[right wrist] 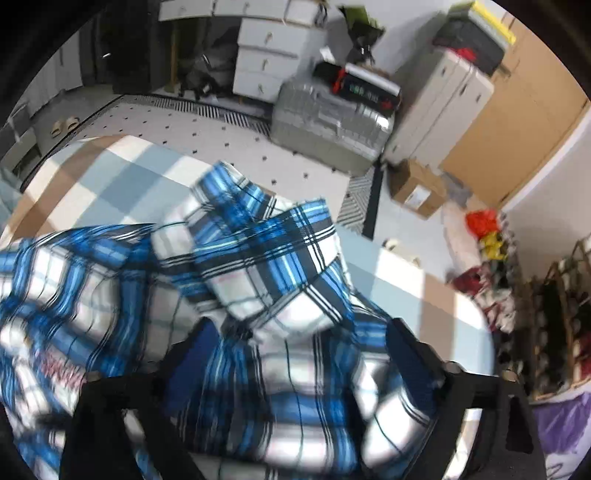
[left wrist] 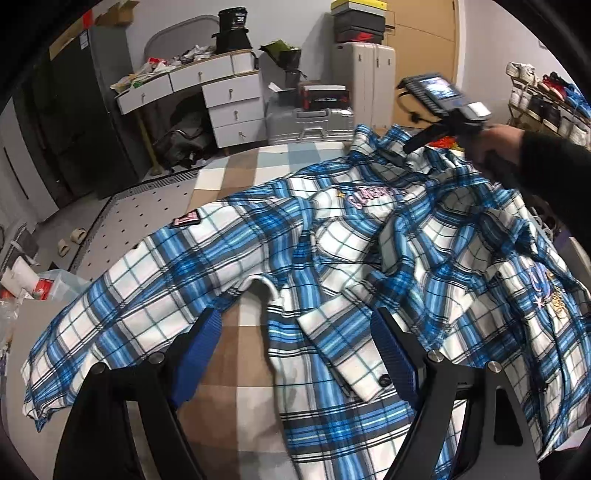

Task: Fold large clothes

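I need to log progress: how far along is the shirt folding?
Done: the shirt lies spread on the checked cover, one sleeve stretched out. In hand: the right gripper is at the collar, jaws apart; the left gripper hovers open. Left: every fold.

Surface: checked bedspread in brown, cream and pale blue squares [left wrist: 236, 173], near.
Far left: tall dark grey cabinet [left wrist: 92, 110].
Far centre: white wooden desk with drawers [left wrist: 232, 99], its top cluttered with papers.
Right of the desk: ribbed silver hard-shell suitcase [left wrist: 310, 125] lying flat; upright cream suitcase [left wrist: 364, 74] behind it with stacked shoe boxes [left wrist: 356, 22] on top.
Floor: white rug with small dark dots [right wrist: 207, 136]; brown cardboard box [right wrist: 417, 188].
Far right: shoe rack with shoes [left wrist: 543, 99].
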`<state>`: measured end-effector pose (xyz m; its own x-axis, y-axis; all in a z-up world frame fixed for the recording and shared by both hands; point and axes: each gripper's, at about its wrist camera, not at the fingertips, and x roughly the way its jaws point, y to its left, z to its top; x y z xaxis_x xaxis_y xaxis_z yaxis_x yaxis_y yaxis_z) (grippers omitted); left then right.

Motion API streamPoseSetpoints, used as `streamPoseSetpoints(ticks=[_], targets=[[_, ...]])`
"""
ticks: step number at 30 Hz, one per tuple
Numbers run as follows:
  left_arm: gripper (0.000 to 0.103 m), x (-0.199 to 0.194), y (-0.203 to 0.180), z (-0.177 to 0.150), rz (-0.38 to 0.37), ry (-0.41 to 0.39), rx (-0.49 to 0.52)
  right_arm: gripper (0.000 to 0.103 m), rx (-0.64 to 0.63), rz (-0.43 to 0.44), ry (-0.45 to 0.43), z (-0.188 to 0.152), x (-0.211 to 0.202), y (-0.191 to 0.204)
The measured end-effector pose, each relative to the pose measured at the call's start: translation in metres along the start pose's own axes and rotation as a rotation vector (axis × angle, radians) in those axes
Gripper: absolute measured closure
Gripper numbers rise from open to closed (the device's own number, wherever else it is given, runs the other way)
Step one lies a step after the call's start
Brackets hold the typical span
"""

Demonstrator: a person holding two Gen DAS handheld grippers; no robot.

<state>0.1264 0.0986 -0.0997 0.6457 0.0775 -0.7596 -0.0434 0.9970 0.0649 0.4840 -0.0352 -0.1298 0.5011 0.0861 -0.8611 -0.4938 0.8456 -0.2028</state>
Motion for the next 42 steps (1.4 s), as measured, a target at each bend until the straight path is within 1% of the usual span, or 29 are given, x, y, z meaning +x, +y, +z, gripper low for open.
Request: streamPoseSetpoints(ticks=[1,2,3,4,7,8,9,11,12,13,16,17,18,20,21,22,24,25,26,28,29,31,33,35,37,38,39,40,42], targets=[[0.023,0.0,-0.002,0.0,-0.012,0.006,0.005,0.063,0.008,-0.012,0.028,0.001,0.01,-0.002],[0.023,0.001,-0.003,0.0,-0.015,0.01,0.007,0.072,0.029,-0.037,0.053,0.001,0.018,-0.006],[0.023,0.001,-0.005,-0.001,-0.019,0.013,0.01,0.09,0.051,-0.038,0.06,0.002,0.02,-0.008],[0.023,0.001,-0.007,-0.002,-0.022,0.015,0.017,0.092,0.08,-0.03,0.056,0.001,0.02,-0.011],[0.023,-0.002,-0.011,-0.005,-0.017,0.015,0.027,0.096,0.141,-0.073,-0.03,0.002,0.006,-0.023],[0.023,-0.004,-0.012,-0.005,-0.014,0.016,0.029,0.096,0.168,-0.07,-0.064,0.001,0.0,-0.028],[0.023,-0.005,-0.013,-0.006,-0.013,0.017,0.031,0.097,0.183,-0.079,-0.079,0.001,-0.004,-0.031],[0.023,-0.009,-0.014,-0.007,-0.012,0.011,0.04,0.097,0.205,-0.13,-0.134,0.002,-0.014,-0.04],[0.023,-0.009,-0.014,-0.007,-0.007,0.012,0.04,0.097,0.242,-0.154,-0.161,0.003,-0.02,-0.049],[0.023,-0.009,-0.013,-0.008,-0.004,0.013,0.04,0.097,0.291,-0.156,-0.178,0.004,-0.023,-0.059],[0.023,-0.006,-0.011,-0.008,0.001,0.028,0.032,0.096,0.459,-0.111,-0.211,0.007,-0.02,-0.089],[0.023,-0.005,-0.011,-0.008,0.001,0.031,0.036,0.096,0.514,-0.062,-0.207,0.006,-0.012,-0.098],[0.023,-0.004,-0.011,-0.009,0.005,0.034,0.041,0.09,0.554,-0.001,-0.187,0.007,-0.002,-0.104],[0.023,-0.004,-0.013,-0.01,0.02,0.031,0.055,0.081,0.639,0.148,-0.112,0.003,0.02,-0.111],[0.023,-0.004,-0.013,-0.01,0.023,0.028,0.063,0.067,0.654,0.199,-0.097,0.001,0.025,-0.109],[0.023,-0.005,-0.013,-0.01,0.029,0.025,0.069,0.053,0.64,0.223,-0.098,0.003,0.024,-0.105],[0.023,-0.006,-0.013,-0.009,0.035,0.025,0.067,0.05,0.551,0.241,-0.162,0.003,0.007,-0.097],[0.023,-0.008,-0.011,-0.009,0.029,0.026,0.062,0.041,0.496,0.247,-0.186,0.001,-0.004,-0.092],[0.023,-0.008,-0.012,-0.009,0.028,0.025,0.06,0.036,0.441,0.24,-0.203,-0.004,-0.016,-0.088],[0.023,-0.011,-0.012,-0.009,0.038,0.011,0.067,0.034,0.372,0.212,-0.226,-0.018,-0.037,-0.079],[0.023,-0.011,-0.012,-0.009,0.053,0.004,0.075,0.034,0.368,0.202,-0.228,-0.029,-0.049,-0.077],[0.023,-0.01,-0.012,-0.009,0.086,-0.008,0.082,0.034,0.372,0.216,-0.236,-0.05,-0.071,-0.069],[0.023,-0.009,-0.008,-0.008,0.104,-0.017,0.069,0.034,0.377,0.235,-0.276,-0.081,-0.105,-0.055],[0.023,-0.01,-0.002,-0.007,0.119,-0.029,0.041,0.03,0.384,0.265,-0.332,-0.116,-0.145,-0.036],[0.023,-0.013,0.005,-0.007,0.144,-0.049,0.005,0.014,0.394,0.289,-0.386,-0.142,-0.172,-0.02],[0.023,-0.015,0.006,-0.007,0.149,-0.056,-0.007,0.01,0.399,0.295,-0.422,-0.157,-0.189,-0.011],[0.023,-0.019,0.008,-0.007,0.154,-0.069,-0.026,0.004,0.41,0.311,-0.461,-0.177,-0.208,0.003],[0.023,-0.024,0.01,-0.008,0.16,-0.08,-0.042,0.001,0.419,0.326,-0.494,-0.192,-0.222,0.014],[0.023,-0.033,0.013,-0.011,0.17,-0.095,-0.062,0.0,0.413,0.327,-0.558,-0.229,-0.253,0.042]])
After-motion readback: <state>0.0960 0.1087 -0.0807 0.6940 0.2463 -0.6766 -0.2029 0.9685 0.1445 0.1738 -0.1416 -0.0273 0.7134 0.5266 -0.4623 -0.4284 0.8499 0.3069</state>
